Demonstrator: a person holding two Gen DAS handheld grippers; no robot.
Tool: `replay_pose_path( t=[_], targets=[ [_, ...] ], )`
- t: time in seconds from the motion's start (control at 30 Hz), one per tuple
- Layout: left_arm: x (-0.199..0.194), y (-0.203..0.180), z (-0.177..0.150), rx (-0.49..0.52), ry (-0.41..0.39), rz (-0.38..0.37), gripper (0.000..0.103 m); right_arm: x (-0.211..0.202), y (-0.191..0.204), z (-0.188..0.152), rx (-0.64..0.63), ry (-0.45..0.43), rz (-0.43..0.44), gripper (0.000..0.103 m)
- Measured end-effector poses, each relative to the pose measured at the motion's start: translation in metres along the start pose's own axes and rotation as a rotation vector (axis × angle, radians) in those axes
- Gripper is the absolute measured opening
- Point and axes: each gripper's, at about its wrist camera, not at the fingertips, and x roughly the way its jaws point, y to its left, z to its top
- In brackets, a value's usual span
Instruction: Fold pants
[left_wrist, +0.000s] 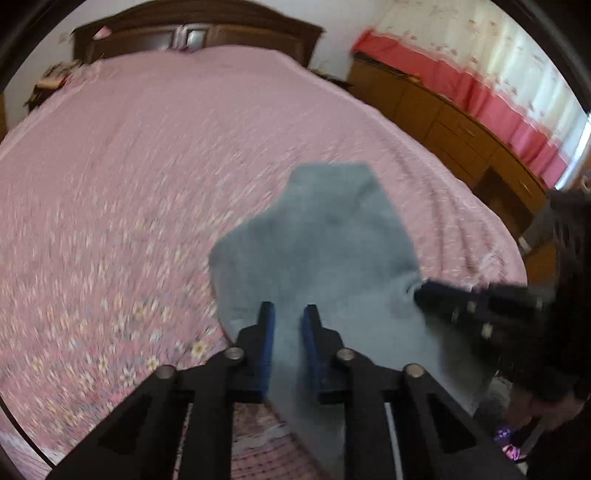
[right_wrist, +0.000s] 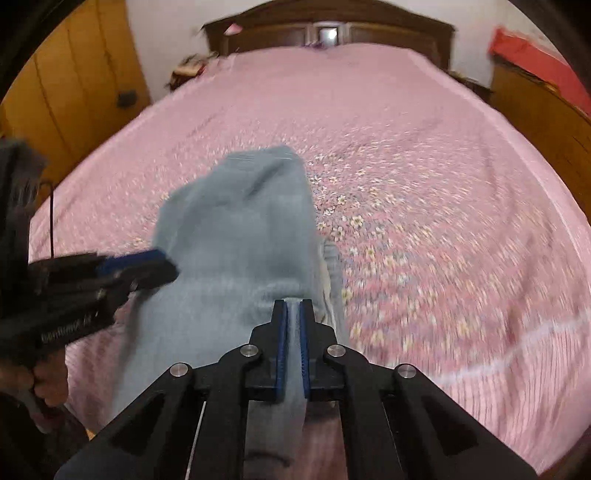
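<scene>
Pants (left_wrist: 325, 251) of soft grey-blue cloth hang and drape above the near edge of a bed covered by a pink floral bedspread (left_wrist: 147, 184), their far end trailing onto the spread. Both pictures are smeared by motion blur, so fine detail of the cloth is hard to read.

In the left wrist view, the left gripper (left_wrist: 289, 317) has its blue-padded fingers (left_wrist: 269, 332) on either side of a strip of the grey fabric, which runs down between them; they are drawn in around the cloth, pinching it. The right gripper (left_wrist: 424, 291) enters from the right of that view, its tip buried in a gathered bunch at the pants' edge.

In the right wrist view, the right gripper (right_wrist: 293, 308) has its blue pads pressed nearly together with a thin band of the pants (right_wrist: 236, 236) caught between them. The left gripper (right_wrist: 162, 266) comes in from the left of that view, its blue-lined tip against the garment's side, held by a hand (right_wrist: 44, 384) low at the frame's edge.

A dark wooden headboard (right_wrist: 328, 29) stands at the far end of the bed. Orange-brown wooden cabinets (left_wrist: 454, 129) run along the right side under a pink-and-white curtain (left_wrist: 498, 74), and a wooden wardrobe (right_wrist: 74, 81) stands at the left.
</scene>
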Motion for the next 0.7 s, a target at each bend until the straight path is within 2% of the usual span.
replay_pose_path(
  t=[0.1, 0.17, 0.23, 0.3, 0.37, 0.4, 0.43, 0.47, 0.53, 0.57, 0.63, 0.7],
  targets=[
    [0.004, -0.001, -0.008, 0.021, 0.006, 0.013, 0.013, 0.006, -0.003, 0.004, -0.028, 0.087, -0.004, 0.006],
    [-0.001, -0.006, -0.013, 0.040, -0.007, 0.005, 0.013, 0.005, 0.001, 0.002, -0.075, 0.116, -0.049, 0.007],
    [-0.011, -0.004, -0.011, 0.026, -0.030, -0.054, 0.016, -0.005, 0.006, -0.002, -0.111, 0.129, -0.108, 0.017],
    [-0.021, 0.006, -0.002, 0.002, -0.075, -0.104, 0.020, -0.017, 0.013, 0.001, -0.132, 0.090, -0.163, 0.018],
    [-0.026, 0.016, 0.010, -0.029, -0.121, -0.134, 0.022, -0.030, 0.021, 0.003, -0.161, 0.018, -0.142, 0.018],
    [-0.023, 0.019, 0.015, -0.033, -0.119, -0.137, 0.023, -0.033, 0.025, 0.002, -0.165, 0.004, -0.112, 0.018],
    [-0.016, 0.018, 0.020, -0.027, -0.109, -0.122, 0.023, -0.031, 0.027, 0.001, -0.162, 0.012, -0.090, 0.018],
    [-0.001, 0.019, 0.024, -0.006, -0.079, -0.056, 0.023, -0.025, 0.027, -0.001, -0.156, 0.041, -0.080, 0.018],
    [0.032, 0.027, 0.036, 0.018, 0.028, 0.076, 0.023, -0.001, 0.017, -0.012, -0.138, 0.128, -0.110, 0.018],
    [0.047, 0.031, 0.036, 0.014, 0.062, 0.108, 0.023, 0.006, 0.010, -0.016, -0.115, 0.151, -0.131, 0.021],
    [0.052, 0.034, 0.037, -0.002, 0.034, 0.164, 0.030, 0.012, -0.008, -0.023, -0.017, 0.159, -0.085, 0.031],
    [0.052, 0.034, 0.040, -0.020, 0.032, 0.184, 0.030, 0.007, -0.020, -0.027, 0.053, 0.153, -0.056, 0.037]
  ],
)
